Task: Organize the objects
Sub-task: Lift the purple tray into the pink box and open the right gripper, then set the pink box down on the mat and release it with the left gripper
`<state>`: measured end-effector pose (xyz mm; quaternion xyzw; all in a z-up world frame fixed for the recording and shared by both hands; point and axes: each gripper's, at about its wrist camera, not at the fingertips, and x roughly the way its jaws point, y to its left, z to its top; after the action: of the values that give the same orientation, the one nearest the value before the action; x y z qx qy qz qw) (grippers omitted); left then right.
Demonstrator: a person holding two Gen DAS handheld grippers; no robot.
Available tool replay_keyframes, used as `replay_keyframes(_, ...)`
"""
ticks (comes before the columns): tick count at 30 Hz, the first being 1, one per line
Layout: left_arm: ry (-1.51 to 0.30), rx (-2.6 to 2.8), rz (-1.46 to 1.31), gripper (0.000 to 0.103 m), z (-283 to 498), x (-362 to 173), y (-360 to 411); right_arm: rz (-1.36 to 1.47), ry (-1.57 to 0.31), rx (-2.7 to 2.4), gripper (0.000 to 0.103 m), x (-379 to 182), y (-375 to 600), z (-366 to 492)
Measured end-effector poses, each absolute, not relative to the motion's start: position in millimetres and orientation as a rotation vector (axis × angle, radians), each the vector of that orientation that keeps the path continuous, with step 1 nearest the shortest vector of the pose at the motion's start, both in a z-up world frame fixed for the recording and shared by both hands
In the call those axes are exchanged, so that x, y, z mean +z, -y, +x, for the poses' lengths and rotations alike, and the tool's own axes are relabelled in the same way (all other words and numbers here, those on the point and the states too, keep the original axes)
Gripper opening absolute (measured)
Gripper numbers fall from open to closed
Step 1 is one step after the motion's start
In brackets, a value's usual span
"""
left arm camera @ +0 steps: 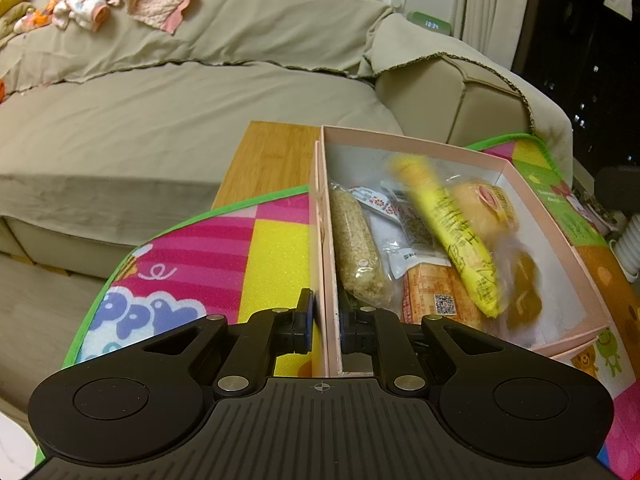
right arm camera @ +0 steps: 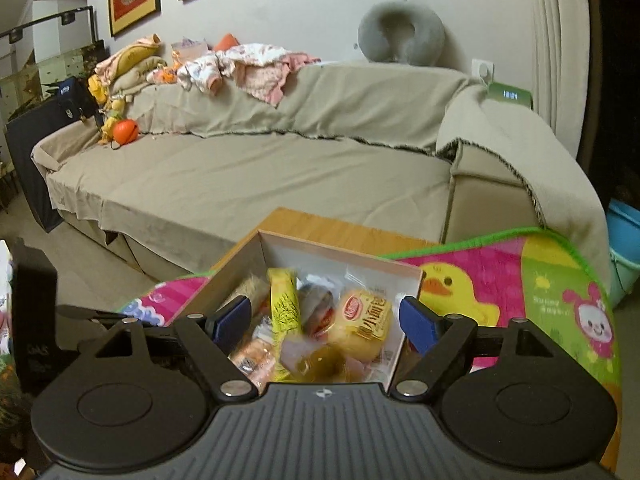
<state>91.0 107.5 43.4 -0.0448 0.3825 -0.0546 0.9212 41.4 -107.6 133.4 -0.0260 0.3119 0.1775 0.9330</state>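
A shallow pink box (left arm camera: 440, 143) lies on a colourful play mat and holds several snack packets. A long yellow packet (left arm camera: 448, 236) lies slanted across them, blurred, beside a grain bar (left arm camera: 356, 248), a wrapped bun (left arm camera: 490, 206) and an orange packet (left arm camera: 430, 294). My left gripper (left arm camera: 327, 322) is shut on the box's left wall near its front corner. Over the near end of the box (right arm camera: 340, 251), my right gripper (right arm camera: 324, 320) stands open and holds nothing. Below its jaws, the right wrist view shows the yellow packet (right arm camera: 285, 304) and the bun (right arm camera: 364, 328).
The play mat (left arm camera: 224, 256) covers a wooden table (left arm camera: 272, 156) that stands against a beige-covered sofa (right arm camera: 248, 176). Clothes and toys (right arm camera: 240, 68) are piled on the sofa back, with a grey neck pillow (right arm camera: 400, 36) further right. A blue bin (right arm camera: 624, 236) stands at the right.
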Motion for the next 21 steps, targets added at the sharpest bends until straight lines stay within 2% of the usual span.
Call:
replay_keyframes(11,-0.741,-0.076,-0.062,0.013,87.1,43.6,-101.1,-0.047,-0.665,0.278,0.087,104.3,121.7,24.3)
replay_keyframes(13,-0.718,-0.062,-0.038,0.018,84.1,44.6,-99.9,-0.037,-0.662,0.250,0.087,97.4,124.7,12.1)
replay_keyframes(15,-0.688,-0.046,-0.013,0.020,78.0,48.0,-98.5,-0.031,-0.645,0.226,0.088,93.7,127.1,-1.1)
replay_keyframes(19,-0.566,-0.034,0.022,0.023,51.1,63.4,-95.2,-0.013,-0.546,0.154,0.099,88.1,134.0,-38.5)
replay_keyframes(21,-0.490,0.004,0.046,0.022,30.0,71.9,-93.1,-0.007,-0.509,0.140,0.099,84.1,135.9,-56.5)
